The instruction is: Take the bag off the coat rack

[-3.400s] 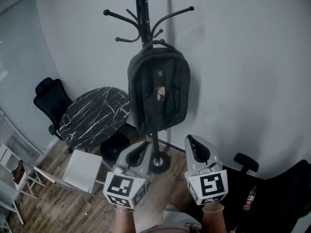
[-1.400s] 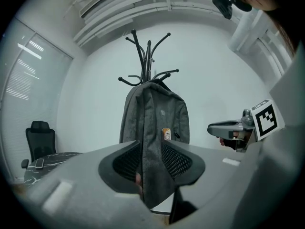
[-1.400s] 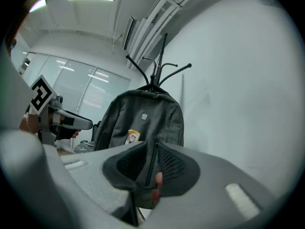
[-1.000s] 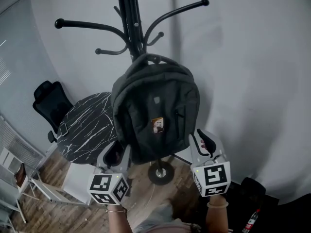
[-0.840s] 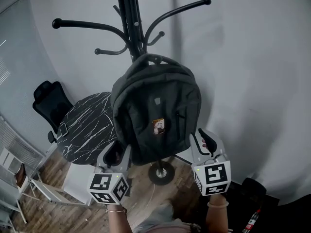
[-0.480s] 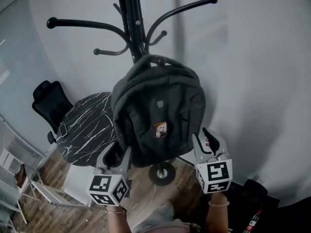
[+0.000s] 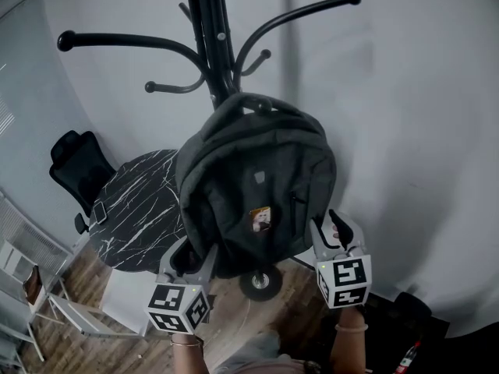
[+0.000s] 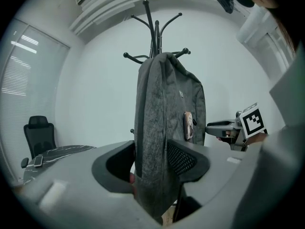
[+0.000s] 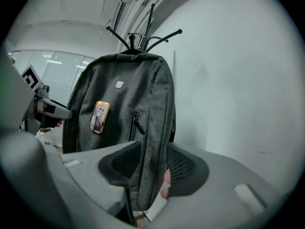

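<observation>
A dark grey backpack (image 7: 257,170) with a small picture badge (image 7: 260,218) hangs by its top handle from the black coat rack (image 7: 210,37). My left gripper (image 7: 196,249) sits at the bag's lower left edge. In the left gripper view that edge of the backpack (image 8: 162,104) stands between the wide-apart jaws of the left gripper (image 8: 150,161). My right gripper (image 7: 327,223) is at the lower right edge, and the right gripper view shows the right gripper (image 9: 152,161) with the bag's corner (image 9: 143,142) between its jaws. Both pairs of jaws have just been opening around the bag.
A round black marble table (image 7: 136,209) stands left of the rack, with a black office chair (image 7: 74,162) behind it and a white stool (image 7: 125,291) in front. The rack's round base (image 7: 260,280) rests on the wood floor. The wall is close behind.
Both grippers have sunk slightly and closed in on the bag's lower sides, with jaws spread wider. The bag fills more of the view, with its lower part swung toward me.
</observation>
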A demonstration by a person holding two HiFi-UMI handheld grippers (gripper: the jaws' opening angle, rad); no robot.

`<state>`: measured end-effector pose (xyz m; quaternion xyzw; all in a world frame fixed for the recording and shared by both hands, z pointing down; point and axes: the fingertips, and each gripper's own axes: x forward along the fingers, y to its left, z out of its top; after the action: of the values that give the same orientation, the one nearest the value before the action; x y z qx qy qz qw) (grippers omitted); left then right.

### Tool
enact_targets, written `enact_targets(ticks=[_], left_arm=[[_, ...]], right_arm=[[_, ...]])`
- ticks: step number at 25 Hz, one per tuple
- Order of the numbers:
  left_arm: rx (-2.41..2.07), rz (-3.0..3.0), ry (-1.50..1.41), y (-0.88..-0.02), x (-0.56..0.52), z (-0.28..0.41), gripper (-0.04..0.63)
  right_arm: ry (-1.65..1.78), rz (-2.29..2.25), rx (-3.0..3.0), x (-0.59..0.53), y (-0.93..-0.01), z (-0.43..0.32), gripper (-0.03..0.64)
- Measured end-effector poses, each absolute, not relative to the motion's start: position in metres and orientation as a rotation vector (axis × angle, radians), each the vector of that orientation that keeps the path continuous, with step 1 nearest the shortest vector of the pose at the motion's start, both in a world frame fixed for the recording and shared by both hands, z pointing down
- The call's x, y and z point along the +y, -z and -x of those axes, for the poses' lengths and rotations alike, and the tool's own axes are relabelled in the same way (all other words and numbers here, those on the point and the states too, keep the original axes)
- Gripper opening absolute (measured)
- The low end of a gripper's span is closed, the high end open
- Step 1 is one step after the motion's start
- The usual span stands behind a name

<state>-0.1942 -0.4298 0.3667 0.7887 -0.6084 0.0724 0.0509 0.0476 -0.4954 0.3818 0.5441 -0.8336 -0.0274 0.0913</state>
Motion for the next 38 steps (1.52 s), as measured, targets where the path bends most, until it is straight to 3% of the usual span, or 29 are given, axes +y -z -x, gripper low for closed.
enact_targets(ticks=[17, 20, 27, 38], left_arm=[[-1.757, -2.44, -0.274, -0.389, -0.457, 0.191, 0.21], [-1.761, -2.469, -0.291, -0.389, -0.458, 0.188, 0.181], [-1.78, -2.489, -0.289, -0.386, -0.459, 0.186, 0.118], [-1.809, -2.499, -0.258, -0.382, -0.455, 0.185, 0.097]], right_arm=[[0.007, -1.586, -2.495, -0.531, -0.408, -0.044, 0.21], [0.024, -1.585, -2.491, -0.533, -0.41, -0.043, 0.21], [0.029, -1.593, -2.494, -0.531, -0.407, -0.04, 0.13], [0.122, -1.712, -2.422, -0.519, -0.403, -0.04, 0.098]])
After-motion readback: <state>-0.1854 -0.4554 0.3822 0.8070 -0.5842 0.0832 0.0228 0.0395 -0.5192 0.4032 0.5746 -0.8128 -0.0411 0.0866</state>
